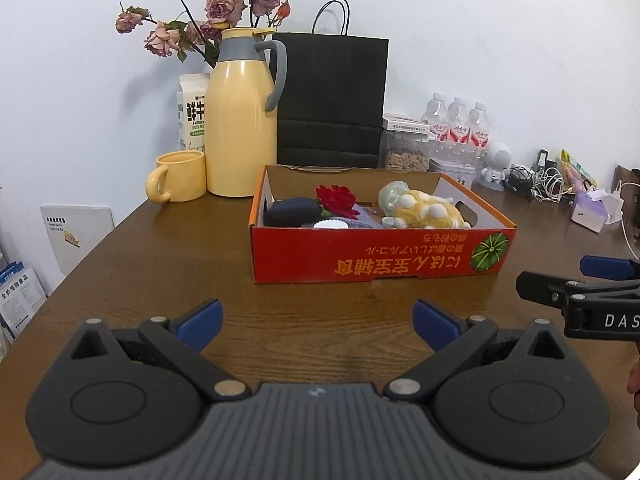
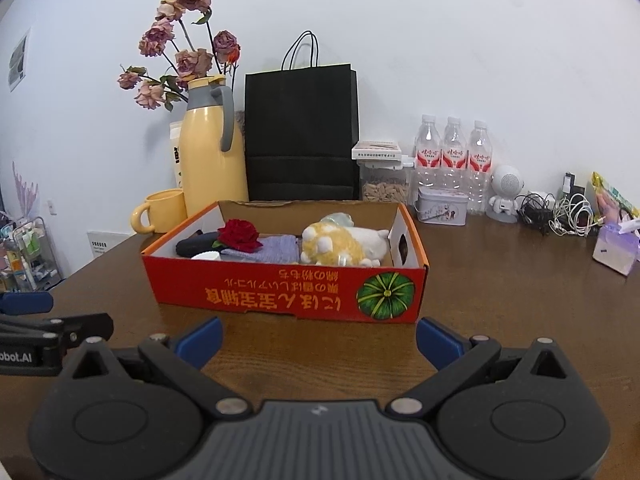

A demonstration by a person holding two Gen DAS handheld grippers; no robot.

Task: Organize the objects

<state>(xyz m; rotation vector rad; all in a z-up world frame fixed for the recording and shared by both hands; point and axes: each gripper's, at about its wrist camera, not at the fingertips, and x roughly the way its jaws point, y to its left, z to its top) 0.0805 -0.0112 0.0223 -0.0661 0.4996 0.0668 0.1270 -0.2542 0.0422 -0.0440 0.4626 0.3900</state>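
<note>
An open red cardboard box sits in the middle of the brown table. Inside lie a yellow plush toy, a red rose, a dark case, a white lid and a lilac cloth. My left gripper hovers open in front of the box, nothing between its blue pads. My right gripper is open too, just short of the box's front wall; it also shows at the right edge as the right gripper.
Behind the box stand a yellow jug, yellow mug, milk carton, dried roses, black paper bag, a nut jar, a tin and three water bottles. Cables and a tissue pack lie at right.
</note>
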